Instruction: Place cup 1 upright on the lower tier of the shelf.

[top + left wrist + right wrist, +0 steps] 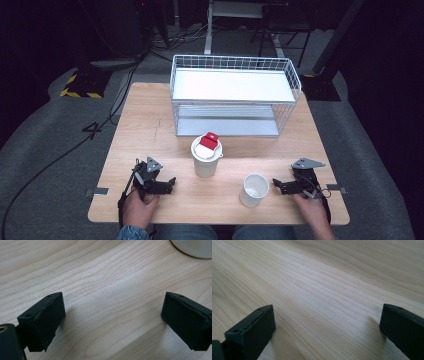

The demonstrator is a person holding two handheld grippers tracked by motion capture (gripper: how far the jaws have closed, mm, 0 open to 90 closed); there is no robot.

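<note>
Grey carpet lies all around a light wooden table (150, 125). At the far edge of the table stands a white wire basket shelf (235, 95). Near the middle sits a tall white paper cup with a red and white lid (206, 156). Closer to the near edge, and a bit to the right, stands an open white paper cup (254, 190) with no lid.

Near the near left corner rests the left gripper (161, 185), held in a hand. Its fingers (47, 320) are spread wide with just bare wood between them. Just right of the open cup rests the right gripper (281, 186). Its fingers (254, 330) are spread wide too, holding nothing.
</note>
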